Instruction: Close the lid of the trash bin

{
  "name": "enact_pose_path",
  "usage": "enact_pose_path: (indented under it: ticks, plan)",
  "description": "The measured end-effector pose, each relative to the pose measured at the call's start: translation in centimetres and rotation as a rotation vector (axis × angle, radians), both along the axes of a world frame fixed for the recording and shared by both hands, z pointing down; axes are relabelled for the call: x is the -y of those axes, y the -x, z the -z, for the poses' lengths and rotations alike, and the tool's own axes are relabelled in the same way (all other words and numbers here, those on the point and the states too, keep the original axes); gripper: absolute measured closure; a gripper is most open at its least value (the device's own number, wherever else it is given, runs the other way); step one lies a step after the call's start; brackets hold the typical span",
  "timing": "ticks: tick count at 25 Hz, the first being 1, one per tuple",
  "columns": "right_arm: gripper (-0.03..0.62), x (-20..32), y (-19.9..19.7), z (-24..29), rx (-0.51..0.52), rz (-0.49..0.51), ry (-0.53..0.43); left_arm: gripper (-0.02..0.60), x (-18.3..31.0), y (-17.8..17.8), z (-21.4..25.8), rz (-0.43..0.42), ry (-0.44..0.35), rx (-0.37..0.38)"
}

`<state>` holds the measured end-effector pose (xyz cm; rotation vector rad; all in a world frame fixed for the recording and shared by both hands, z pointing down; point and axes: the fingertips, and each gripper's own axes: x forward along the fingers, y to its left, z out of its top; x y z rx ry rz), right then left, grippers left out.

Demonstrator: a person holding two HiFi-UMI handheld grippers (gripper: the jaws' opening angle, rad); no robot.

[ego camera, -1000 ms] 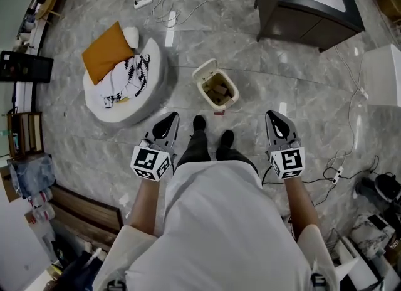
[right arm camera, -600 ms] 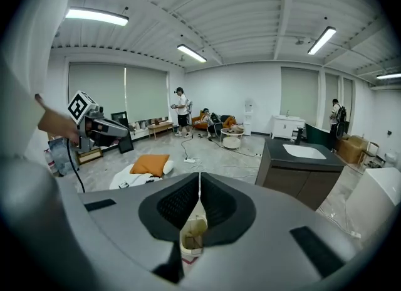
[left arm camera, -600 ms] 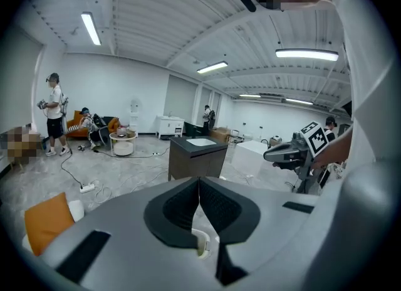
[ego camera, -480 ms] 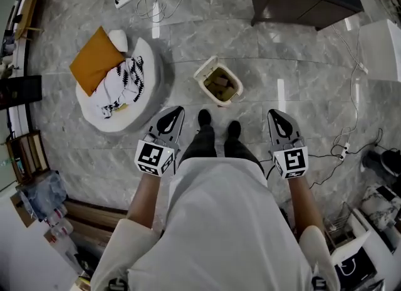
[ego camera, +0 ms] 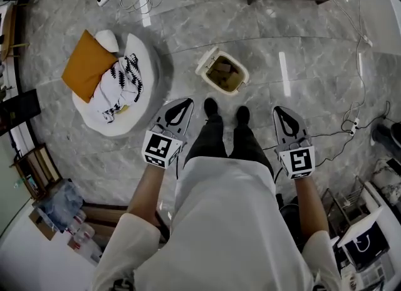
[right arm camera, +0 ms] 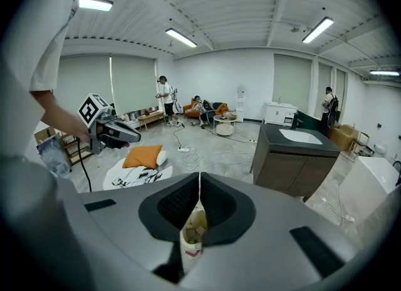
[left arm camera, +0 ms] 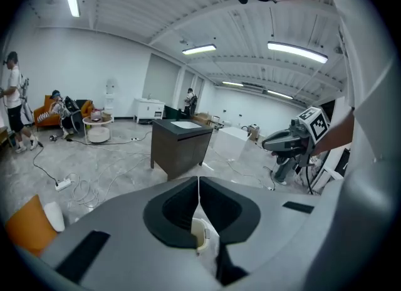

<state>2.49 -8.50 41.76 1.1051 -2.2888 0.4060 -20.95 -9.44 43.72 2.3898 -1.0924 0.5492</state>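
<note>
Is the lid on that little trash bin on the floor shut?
No, in the head view the trash bin stands open in front of the person's feet, with brown scraps showing inside it.

left claw (left arm camera: 198, 183): jaws together | trash bin (left arm camera: 200, 234) past its tips | dark cabinet (left arm camera: 180, 145) beyond | right claw (left arm camera: 269, 142) rightward

The left claw (left arm camera: 198, 180) hides most of the trash bin (left arm camera: 201, 234) in its own view.
</note>
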Motion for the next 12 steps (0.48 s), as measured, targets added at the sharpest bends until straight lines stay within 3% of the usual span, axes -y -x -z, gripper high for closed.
enact_pose_path:
  ticks: [12]
  plan:
    - [0.563, 0.8, 2.5, -6.3, 0.027, -0.050, 0.102, 0.561, 4.2, -0.2, -11.1, -0.099, 0.147, 0.016]
